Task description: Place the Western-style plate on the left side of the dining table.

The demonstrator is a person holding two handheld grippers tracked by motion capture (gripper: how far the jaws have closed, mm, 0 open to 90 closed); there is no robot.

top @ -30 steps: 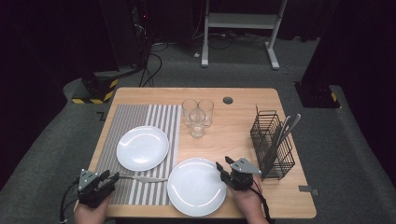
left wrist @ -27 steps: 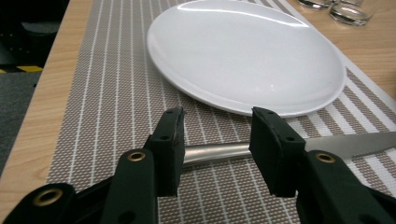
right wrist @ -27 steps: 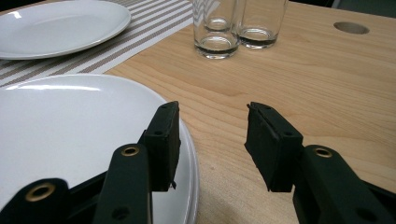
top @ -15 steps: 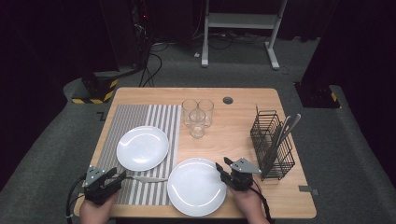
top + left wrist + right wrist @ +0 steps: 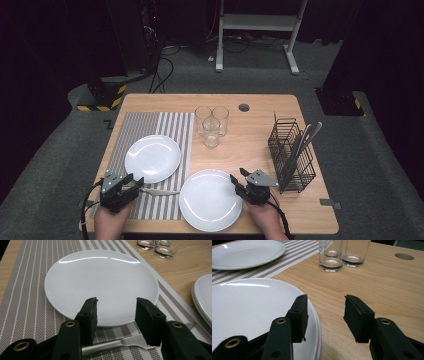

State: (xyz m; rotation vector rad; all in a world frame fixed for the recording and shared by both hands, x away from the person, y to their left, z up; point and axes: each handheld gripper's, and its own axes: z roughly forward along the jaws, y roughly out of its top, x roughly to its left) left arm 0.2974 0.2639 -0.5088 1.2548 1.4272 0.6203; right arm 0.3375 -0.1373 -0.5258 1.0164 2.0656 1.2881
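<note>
Left gripper (image 5: pixel 116 315) has its jaws apart and has just been opening a bit more. Nothing is pinched: the metal knife (image 5: pixel 117 342) lies flat on the placemat (image 5: pixel 25 302) right under and between the pads, handle running across, not gripped as far as I can see. Just past the tips sits the smaller white plate (image 5: pixel 100 277), round, glossy, smooth. Right gripper (image 5: pixel 325 315) is also open, jaws just widened a bit, nothing held; its left pad hangs over the rim of the bigger white plate (image 5: pixel 249 310), the other over bare wood. From the high view: two plates, three clear glasses (image 5: pixel 211 122) bunched together mid-table, one black wire caddy (image 5: pixel 291 155) with a few pieces of cutlery sticking out, one woven placemat striped grey and white, all on a light wooden table (image 5: pixel 250 145) with a round grommet hole.
</note>
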